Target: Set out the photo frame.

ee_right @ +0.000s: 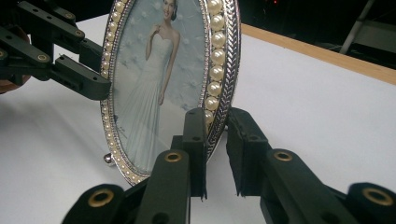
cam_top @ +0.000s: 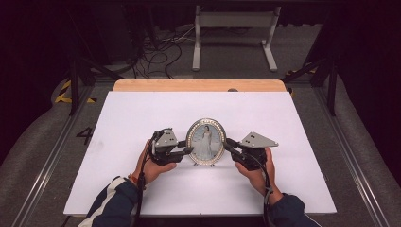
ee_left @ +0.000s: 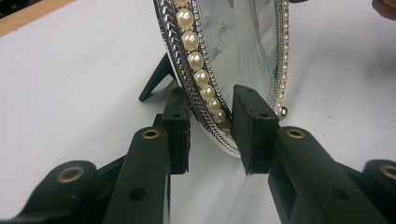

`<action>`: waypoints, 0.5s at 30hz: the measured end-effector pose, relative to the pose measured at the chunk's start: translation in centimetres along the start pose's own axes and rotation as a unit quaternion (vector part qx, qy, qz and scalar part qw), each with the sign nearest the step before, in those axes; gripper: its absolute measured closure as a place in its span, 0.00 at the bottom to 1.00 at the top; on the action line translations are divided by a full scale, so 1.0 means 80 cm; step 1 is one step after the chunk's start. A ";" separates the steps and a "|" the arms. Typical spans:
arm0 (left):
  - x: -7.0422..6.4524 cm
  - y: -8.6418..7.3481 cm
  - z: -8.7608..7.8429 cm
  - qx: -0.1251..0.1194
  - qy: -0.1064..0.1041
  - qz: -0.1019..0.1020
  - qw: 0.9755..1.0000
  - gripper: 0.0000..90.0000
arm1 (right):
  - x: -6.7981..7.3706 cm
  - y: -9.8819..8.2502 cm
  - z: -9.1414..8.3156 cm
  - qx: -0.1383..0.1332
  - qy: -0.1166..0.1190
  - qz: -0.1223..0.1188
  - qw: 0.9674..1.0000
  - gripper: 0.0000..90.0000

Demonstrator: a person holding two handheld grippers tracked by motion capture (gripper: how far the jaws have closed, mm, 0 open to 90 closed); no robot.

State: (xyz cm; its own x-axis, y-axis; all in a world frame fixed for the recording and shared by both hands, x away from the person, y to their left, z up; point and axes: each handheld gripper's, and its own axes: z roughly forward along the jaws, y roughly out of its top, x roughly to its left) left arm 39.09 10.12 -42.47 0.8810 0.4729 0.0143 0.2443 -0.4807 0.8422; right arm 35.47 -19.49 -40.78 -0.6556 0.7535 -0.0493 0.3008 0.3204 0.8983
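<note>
Silver oval photo frame (cam_top: 206, 142) upright on white table (cam_top: 142, 118), pearl rim pinched from both sides — left gripper (cam_top: 188, 151), right gripper (cam_top: 227, 143) — no readable writing.

An oval picture frame (ee_right: 173, 79), edged in pearls and silver braid, stands upright on the white tabletop (ee_right: 317, 102) and shows a woman in a long white gown. The right tongs (ee_right: 216, 154) close their two black jaws over the frame's right rim, one in front, one behind. The left tongs (ee_right: 88, 84) clasp the opposite rim. A wooden edge (ee_right: 327, 51) runs along the far side.
</note>
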 end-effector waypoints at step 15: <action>-0.007 0.001 0.002 0.006 0.024 0.029 0.999 0.71 | 0.004 0.000 0.001 0.006 -0.002 -0.025 1.000 0.83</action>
State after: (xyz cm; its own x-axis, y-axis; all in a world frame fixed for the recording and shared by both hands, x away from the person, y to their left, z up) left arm 38.70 9.74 -42.49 0.8734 0.4790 0.0884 0.1993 -0.5171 0.8324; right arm 35.32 -19.24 -40.85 -0.6666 0.7392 -0.0955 0.2769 0.3645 0.8891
